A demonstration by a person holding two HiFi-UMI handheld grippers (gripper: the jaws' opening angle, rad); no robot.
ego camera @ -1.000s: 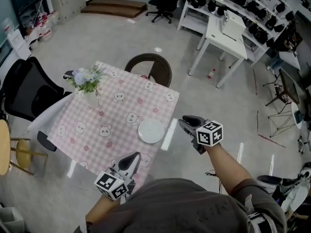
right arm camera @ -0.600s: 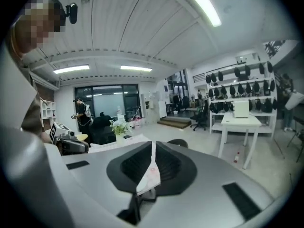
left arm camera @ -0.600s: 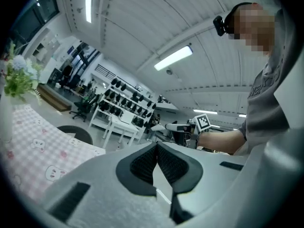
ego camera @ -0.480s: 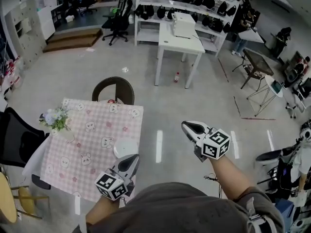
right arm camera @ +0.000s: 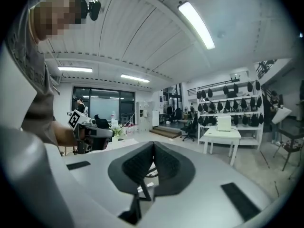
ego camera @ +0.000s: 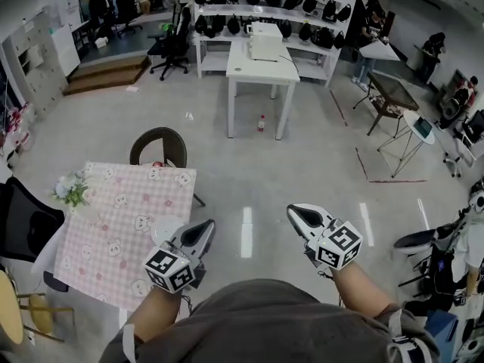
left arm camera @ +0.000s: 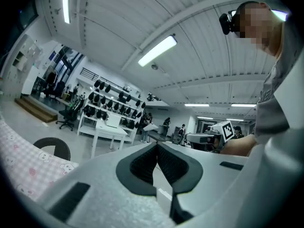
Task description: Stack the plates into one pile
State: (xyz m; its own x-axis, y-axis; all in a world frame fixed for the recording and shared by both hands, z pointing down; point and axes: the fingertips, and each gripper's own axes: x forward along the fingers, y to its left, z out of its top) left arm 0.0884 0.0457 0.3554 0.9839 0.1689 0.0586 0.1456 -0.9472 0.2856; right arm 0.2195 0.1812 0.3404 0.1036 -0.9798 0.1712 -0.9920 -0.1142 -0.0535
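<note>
**PLATE STACKING: SINGLE PILE ON TABLE, BOTH GRIPPERS EMPTY**

Nearest, lower left of the head view: left gripper (ego camera: 203, 228), held level. Black pads pressed together, nothing between them, as confirmed along its own jaws in the left gripper view. Overlaps the table's near right corner in the head view, with no contact visible.

Lower right, at the same depth: right gripper (ego camera: 301, 213), tipped slightly downward over bare grey floor (ego camera: 249, 180). Jaws just brought fully together, nothing pinched.

Just beyond the left gripper: white round plate pile (ego camera: 161, 230), resting near the right edge of the square table in a pink checked cloth with bear prints (ego camera: 106, 229). Reads as one disc, partly covered by the left gripper. Number of plates in it cannot be told. No other plate visible anywhere on the cloth.

Farther along the cloth, at the far left corner: bouquet of pale flowers (ego camera: 72, 190). Behind the table: brown round-backed chair (ego camera: 157, 147). Farthest back: white work table (ego camera: 257, 60), then white shelving (ego camera: 249, 13) loaded with dark gear.

Assessment: stacking judged complete, or very nearly so. One pile, no stray plates, both grippers empty and off the table. Remaining at most: a check that the pile sits square, not verifiable at this range.
</note>
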